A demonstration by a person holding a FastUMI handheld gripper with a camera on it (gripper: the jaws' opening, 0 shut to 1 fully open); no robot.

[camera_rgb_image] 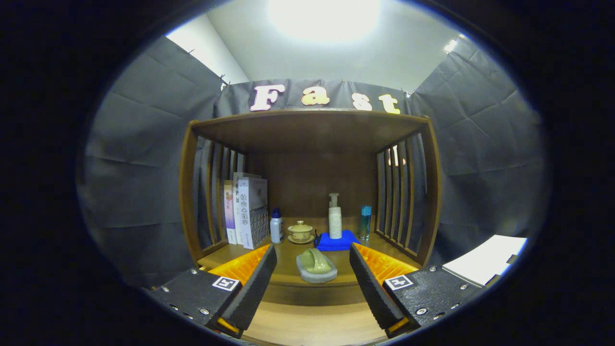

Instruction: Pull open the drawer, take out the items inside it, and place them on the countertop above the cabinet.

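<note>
I see my gripper (313,283) released, fingers spread wide with nothing in them, over the countertop's (288,269) front edge. Between the fingers, just ahead, a soap dish (316,267) sits near that edge. Beyond it: cup (301,232), blue cloth (336,242) under a pump bottle (335,217). Books (246,211) stand at the left side. I cannot see the drawer.

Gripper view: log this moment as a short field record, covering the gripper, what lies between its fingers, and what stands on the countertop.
gripper: gripper open, holding nothing
between fingers: green soap dish, untouched
countertop left: books, small white bottle
countertop middle: lidded teacup, pump bottle standing on a blue cloth
countertop right: blue bottle
drawer: cannot tell
</note>
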